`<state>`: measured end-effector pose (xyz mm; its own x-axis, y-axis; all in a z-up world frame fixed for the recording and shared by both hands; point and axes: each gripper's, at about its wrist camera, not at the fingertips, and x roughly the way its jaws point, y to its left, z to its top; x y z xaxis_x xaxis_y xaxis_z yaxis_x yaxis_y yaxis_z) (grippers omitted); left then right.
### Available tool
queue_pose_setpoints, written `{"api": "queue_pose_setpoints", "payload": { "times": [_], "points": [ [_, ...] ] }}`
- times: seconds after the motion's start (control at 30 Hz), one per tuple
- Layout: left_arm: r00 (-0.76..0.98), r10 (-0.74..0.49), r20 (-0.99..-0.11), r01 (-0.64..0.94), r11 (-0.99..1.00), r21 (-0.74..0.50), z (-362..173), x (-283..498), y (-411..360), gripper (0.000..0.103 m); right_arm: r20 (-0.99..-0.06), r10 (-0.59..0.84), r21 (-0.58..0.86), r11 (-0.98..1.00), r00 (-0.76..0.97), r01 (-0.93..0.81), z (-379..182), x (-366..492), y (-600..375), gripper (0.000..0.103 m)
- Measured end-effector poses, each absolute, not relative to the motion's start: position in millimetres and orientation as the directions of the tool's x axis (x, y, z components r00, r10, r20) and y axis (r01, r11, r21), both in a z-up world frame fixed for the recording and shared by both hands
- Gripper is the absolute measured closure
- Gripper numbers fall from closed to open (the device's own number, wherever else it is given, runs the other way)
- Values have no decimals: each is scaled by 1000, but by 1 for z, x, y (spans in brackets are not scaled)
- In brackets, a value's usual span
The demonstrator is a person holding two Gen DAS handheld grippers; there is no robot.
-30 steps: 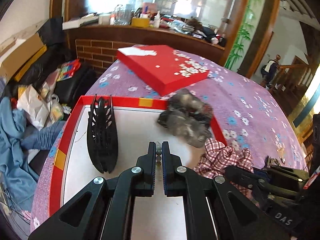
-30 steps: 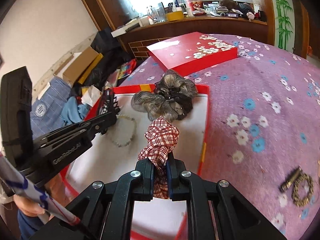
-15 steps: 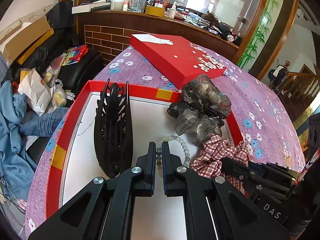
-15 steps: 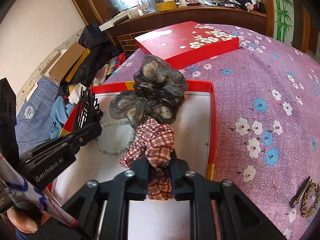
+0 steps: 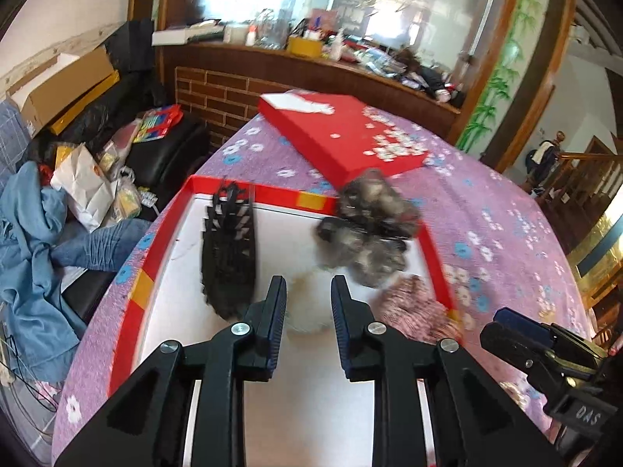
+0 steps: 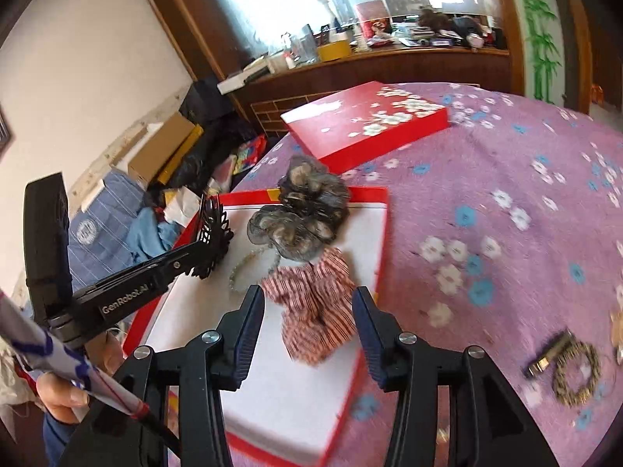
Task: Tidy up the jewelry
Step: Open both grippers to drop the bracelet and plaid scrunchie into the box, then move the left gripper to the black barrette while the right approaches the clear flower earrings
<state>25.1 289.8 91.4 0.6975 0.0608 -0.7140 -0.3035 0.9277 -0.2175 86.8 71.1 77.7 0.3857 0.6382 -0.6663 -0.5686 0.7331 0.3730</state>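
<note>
One red-rimmed tray point(image 6: 383, 233) with white floor on purple flowered surface point(image 6: 525, 179). Inside: one black claw hair clip point(image 5: 229, 260), one grey gauze scrunchie point(image 6: 307, 210), one red-checked scrunchie point(image 6: 317, 303), one pale bead bracelet point(image 6: 249, 262). One red box lid point(image 6: 366, 124) beyond. Outside tray, at right: one bronze-coloured chain bracelet point(image 6: 576, 371), one small metal clasp point(image 6: 549, 352).

Left gripper point(image 5: 307, 303) opening, nothing pinched, blurred bracelet below the gap. Right gripper point(image 6: 309, 315) opening, fingers apart either side of checked scrunchie, pads clear of cloth.

Readable: "GenRobot.AI" on left gripper's side; "DAS" on right gripper's.
</note>
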Motion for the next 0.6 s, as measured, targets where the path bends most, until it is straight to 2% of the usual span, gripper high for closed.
{"api": "queue_pose_setpoints", "payload": {
  "times": [0.27, 0.33, 0.5, 0.6],
  "points": [
    [723, -24, -690, -164, 965, -205, 102, 12, 206, 78, -633, 613, 392, 780, 472, -488, 75, 79, -29, 52],
    [722, -40, -691, -132, 972, -194, 102, 12, 184, 78, -632, 575, 389, 815, 519, -430, 74, 84, -59, 52],
    [695, -85, -714, -35, 988, -152, 96, 23, 122, 77, -606, 547, 520, 822, 578, -232, 68, 108, -138, 52],
    [672, -110, -732, 18, 991, -133, 89, 32, 92, 76, -621, 491, 526, 839, 611, -139, 63, 121, -174, 52]
  ]
}}
